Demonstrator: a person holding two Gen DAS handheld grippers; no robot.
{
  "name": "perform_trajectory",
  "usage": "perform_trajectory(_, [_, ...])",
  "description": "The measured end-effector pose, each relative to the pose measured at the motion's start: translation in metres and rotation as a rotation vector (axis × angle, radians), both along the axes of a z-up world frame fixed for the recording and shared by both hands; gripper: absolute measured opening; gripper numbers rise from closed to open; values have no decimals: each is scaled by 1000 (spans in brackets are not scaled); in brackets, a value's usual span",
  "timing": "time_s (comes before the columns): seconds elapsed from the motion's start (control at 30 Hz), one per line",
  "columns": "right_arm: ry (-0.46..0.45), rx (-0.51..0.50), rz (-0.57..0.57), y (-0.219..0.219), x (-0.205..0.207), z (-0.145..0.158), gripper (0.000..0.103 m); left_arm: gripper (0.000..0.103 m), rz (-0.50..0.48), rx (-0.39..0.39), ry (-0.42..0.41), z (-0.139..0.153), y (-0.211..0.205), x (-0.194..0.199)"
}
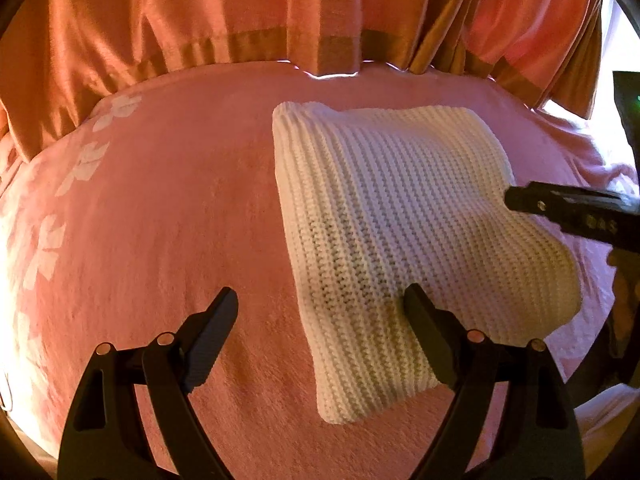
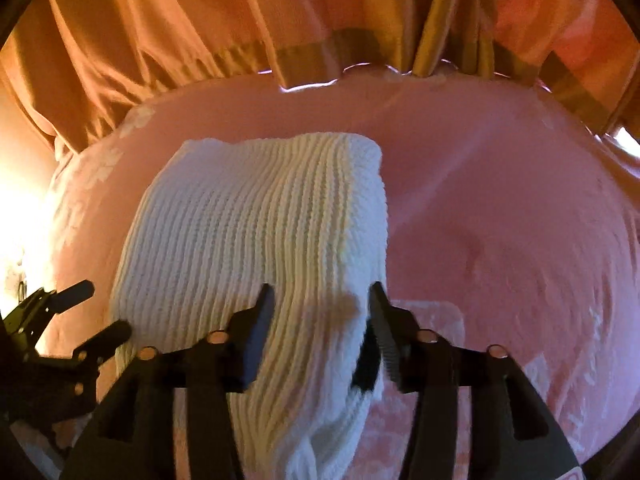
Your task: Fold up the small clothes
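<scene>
A folded white ribbed knit garment [image 1: 392,216] lies on the pink blanket [image 1: 168,208]; it also fills the middle of the right wrist view [image 2: 248,232]. My left gripper [image 1: 320,308] is open, its right finger over the garment's near left edge, its left finger over bare blanket. My right gripper [image 2: 320,300] is open, its jaws wide apart over the garment's near right part, with knit fabric between them. It shows from the side in the left wrist view [image 1: 516,198]. The left gripper [image 2: 94,308] shows at the left of the right wrist view.
Orange curtains [image 1: 280,12] hang along the far edge of the bed [image 2: 500,184]. The blanket has white flower patterns [image 1: 84,164] along its left side. Bright light comes from the far right [image 1: 624,52].
</scene>
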State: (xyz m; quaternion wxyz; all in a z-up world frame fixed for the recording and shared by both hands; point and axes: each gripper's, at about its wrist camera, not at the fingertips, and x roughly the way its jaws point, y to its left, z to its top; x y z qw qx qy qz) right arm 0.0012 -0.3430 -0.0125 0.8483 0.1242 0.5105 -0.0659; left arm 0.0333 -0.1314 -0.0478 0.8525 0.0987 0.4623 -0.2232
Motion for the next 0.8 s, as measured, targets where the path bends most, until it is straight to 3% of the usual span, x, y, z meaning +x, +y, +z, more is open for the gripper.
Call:
perform_trajectory(0.2, [91,-34,40,7,-8,-28,56,83,-8,1,9,-1,-3,-1])
perform_trajectory(0.3, [111,-82,34,6,-13,-41,69,83,-6,5,13,-3,-5,-1])
perform_trajectory(0.47, [48,-9,11,-5,-25,-22,68,83,-1,15,6,-4,-8,-2])
perform_trajectory(0.6, [85,138,-31,-20,-28,-37,70,85,-5,-13,24,-5,-10,1])
perform_trajectory(0.7, [107,229,-37,-21,-28,-51,71,86,-11,-64,77,-10,-11,8])
perform_trajectory(0.8, [110,254,-38,-19,-27,-55,76,86,-28,-112,149,-19,-15,14])
